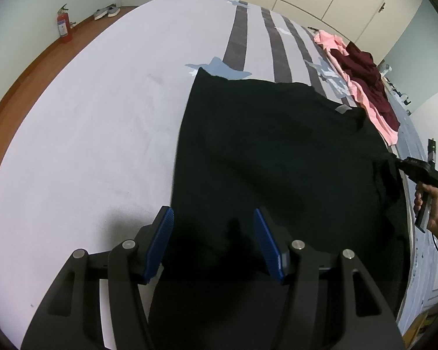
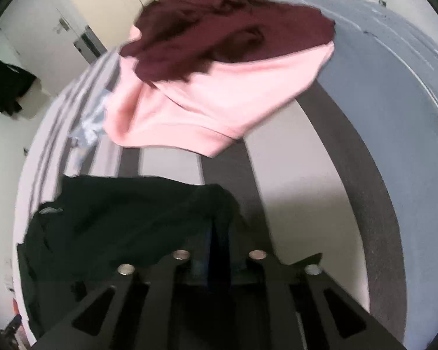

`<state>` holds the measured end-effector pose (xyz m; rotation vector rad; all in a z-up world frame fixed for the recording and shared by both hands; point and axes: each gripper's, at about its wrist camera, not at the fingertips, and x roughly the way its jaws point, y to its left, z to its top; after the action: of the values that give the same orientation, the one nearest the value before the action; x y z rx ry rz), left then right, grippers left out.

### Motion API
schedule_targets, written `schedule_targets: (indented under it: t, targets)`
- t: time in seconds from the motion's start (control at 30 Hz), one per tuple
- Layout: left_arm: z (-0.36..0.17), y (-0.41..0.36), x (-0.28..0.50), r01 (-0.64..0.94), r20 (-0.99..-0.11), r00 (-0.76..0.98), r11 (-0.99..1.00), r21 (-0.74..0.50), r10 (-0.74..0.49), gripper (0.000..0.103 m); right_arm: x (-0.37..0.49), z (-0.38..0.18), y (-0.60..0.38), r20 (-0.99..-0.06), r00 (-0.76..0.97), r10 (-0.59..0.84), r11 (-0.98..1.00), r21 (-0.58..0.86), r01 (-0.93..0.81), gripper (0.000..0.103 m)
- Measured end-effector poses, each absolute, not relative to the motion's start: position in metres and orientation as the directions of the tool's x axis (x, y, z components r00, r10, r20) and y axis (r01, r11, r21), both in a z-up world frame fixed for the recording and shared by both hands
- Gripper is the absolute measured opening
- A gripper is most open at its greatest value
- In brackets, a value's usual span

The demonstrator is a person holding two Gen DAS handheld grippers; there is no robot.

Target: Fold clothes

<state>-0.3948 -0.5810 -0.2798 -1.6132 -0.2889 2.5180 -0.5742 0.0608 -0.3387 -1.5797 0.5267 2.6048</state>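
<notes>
Black garment (image 1: 271, 151): spread mostly flat on bed, small grey neck label at 2 o'clock, right edge bunched and lifted. Pink garment (image 2: 207, 108): crumpled at 12 o'clock beyond it. Maroon garment (image 2: 219, 29): heaped atop pink, possibly overlapping only partly; view blurred.

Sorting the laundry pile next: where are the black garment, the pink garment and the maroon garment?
black garment (image 1: 262, 151): left wrist view, middle of its spread panel.
pink garment (image 2: 207, 108): right wrist view, its broad front.
maroon garment (image 2: 219, 26): right wrist view, its crumpled top.
</notes>
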Motion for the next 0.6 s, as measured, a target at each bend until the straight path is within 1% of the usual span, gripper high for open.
schedule_targets:
  t: [0.07, 0.1, 0.33, 0.6]
  targets:
    - [-0.281, -0.581, -0.397, -0.010, -0.884, -0.414, -0.972, -0.234, 0.217, 0.054, -0.576, -0.335, 0.068, -0.857, -0.499, -0.128, -0.936, 0.271, -0.225, 0.021]
    - [-0.282, -0.581, -0.398, -0.009, -0.885, -0.413, -0.972, -0.234, 0.217, 0.054, -0.577, -0.334, 0.072, -0.851, -0.509, -0.129, -0.933, 0.279, -0.229, 0.023]
    - [-0.278, -0.576, -0.406, -0.017, -0.880, -0.421, -0.972, -0.235, 0.221, 0.054, -0.585, -0.308, 0.097, -0.821, -0.559, -0.113, -0.923, 0.295, -0.247, 0.024]
    - [-0.280, -0.573, -0.402, -0.016, -0.876, -0.421, -0.968, -0.250, 0.233, 0.054, -0.452, -0.296, 0.066, -0.844, -0.526, -0.103, -0.965, 0.214, -0.154, 0.024]
